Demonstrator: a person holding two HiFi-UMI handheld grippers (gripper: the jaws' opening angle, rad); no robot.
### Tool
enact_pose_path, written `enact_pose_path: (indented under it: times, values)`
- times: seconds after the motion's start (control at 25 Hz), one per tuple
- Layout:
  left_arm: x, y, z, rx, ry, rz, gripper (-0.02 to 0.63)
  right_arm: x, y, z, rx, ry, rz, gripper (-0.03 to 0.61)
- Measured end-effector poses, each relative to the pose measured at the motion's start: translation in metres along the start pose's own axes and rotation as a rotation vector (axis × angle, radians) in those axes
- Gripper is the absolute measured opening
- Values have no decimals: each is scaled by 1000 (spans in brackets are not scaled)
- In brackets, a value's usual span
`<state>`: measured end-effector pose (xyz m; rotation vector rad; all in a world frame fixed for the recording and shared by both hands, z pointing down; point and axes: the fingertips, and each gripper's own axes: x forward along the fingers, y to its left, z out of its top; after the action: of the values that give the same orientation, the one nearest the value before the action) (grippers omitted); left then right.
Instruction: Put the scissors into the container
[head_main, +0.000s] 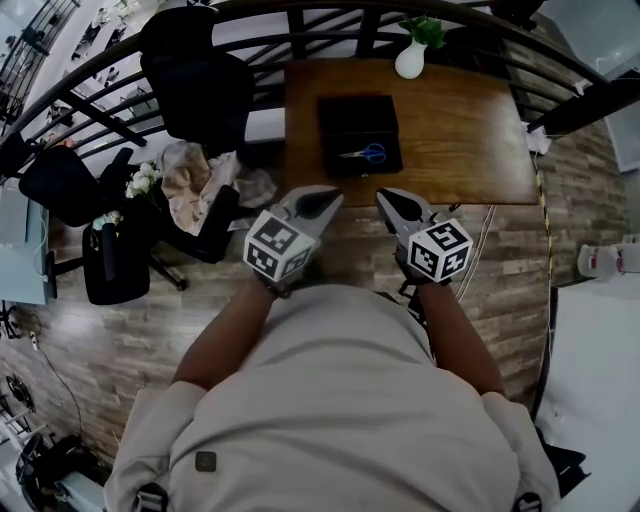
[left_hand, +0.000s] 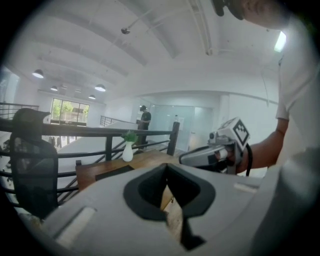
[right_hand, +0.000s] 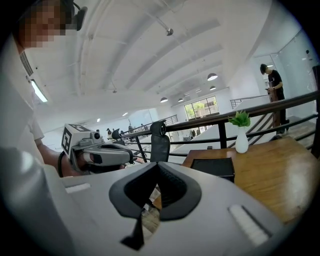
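head view, scissors (head_main: 365, 153) inside black container (head_main: 345, 112), left claw (head_main: 322, 203), right claw (head_main: 392, 203) both closed, empty

Wooden table (head_main: 460, 130), matt black container (head_main: 345, 115)

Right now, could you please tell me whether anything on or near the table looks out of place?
Nothing on the table stands out: the scissors lie flat in the black container and the white vase stands upright. The only untidy spot is a crumpled beige cloth heaped left of the table.
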<state>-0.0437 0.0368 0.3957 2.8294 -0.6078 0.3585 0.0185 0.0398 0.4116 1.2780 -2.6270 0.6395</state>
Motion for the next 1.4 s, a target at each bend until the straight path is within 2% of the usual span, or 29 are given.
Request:
enact_pose_path:
  times: [0.4,0.84,1.0,1.4]
  values:
    - [24,-69,-16,-47,-7,64,3,-67,-1,-31,-21,24,79,8]
    - [6,-140,-46,-118,-50,150,2,-140,22,-80,-39,59,166,6]
    - [-2,-166,-51,-169,-68,151,2,-162,31,-92,-42,72,195,6]
    - [-10,-202,-72,-173,-59,160,3,-188,44,-110,-56,92,260,6]
